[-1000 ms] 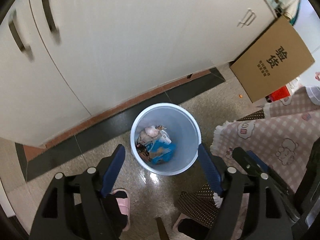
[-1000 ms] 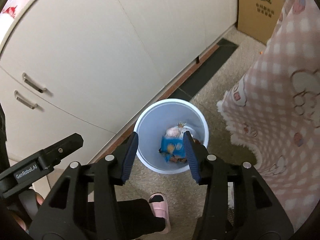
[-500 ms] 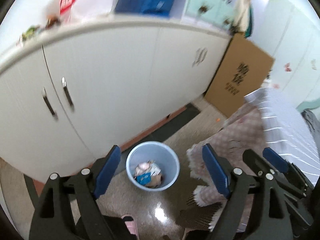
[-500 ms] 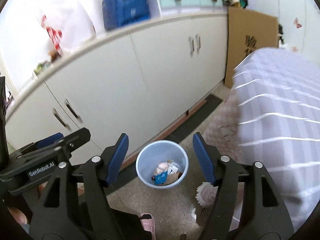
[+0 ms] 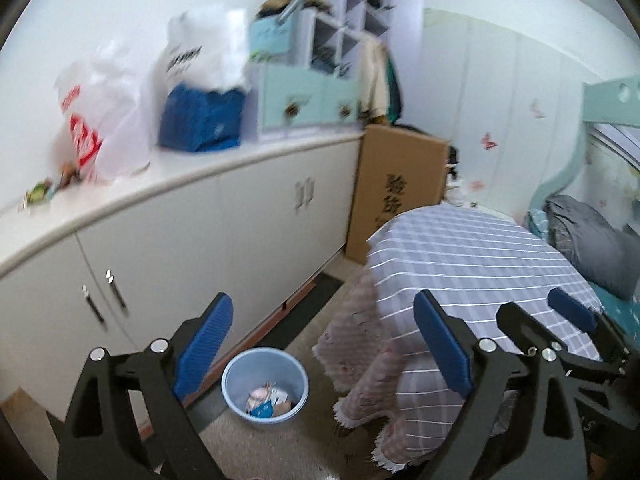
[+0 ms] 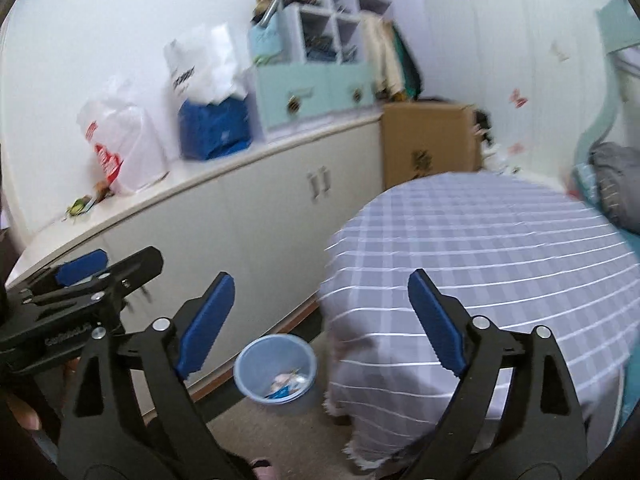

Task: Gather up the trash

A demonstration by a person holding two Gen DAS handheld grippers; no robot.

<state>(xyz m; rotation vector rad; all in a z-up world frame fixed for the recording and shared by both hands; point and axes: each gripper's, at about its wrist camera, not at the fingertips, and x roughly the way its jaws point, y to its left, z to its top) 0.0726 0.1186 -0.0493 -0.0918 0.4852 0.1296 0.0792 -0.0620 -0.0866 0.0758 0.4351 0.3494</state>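
A light blue trash bin (image 5: 265, 384) stands on the floor by the white cabinets, with wrappers and crumpled paper (image 5: 267, 398) inside. It also shows in the right wrist view (image 6: 275, 368). My left gripper (image 5: 322, 344) is open and empty, raised high above the floor. My right gripper (image 6: 320, 326) is open and empty at about the same height. The right gripper's fingers (image 5: 570, 314) show at the right of the left wrist view, and the left gripper's fingers (image 6: 80, 262) at the left of the right wrist view.
A table with a checked purple cloth (image 5: 472, 264) stands right of the bin. White cabinets (image 5: 192, 240) carry plastic bags (image 5: 100, 136), a blue bag (image 5: 202, 122) and small drawers (image 5: 304, 100). A cardboard box (image 5: 396, 188) leans in the corner. A bed with a grey pillow (image 5: 592, 240) is far right.
Both grippers have risen and tilted up from looking down into the bin to looking across the room. The bin now appears small and low. Both stay open and empty.
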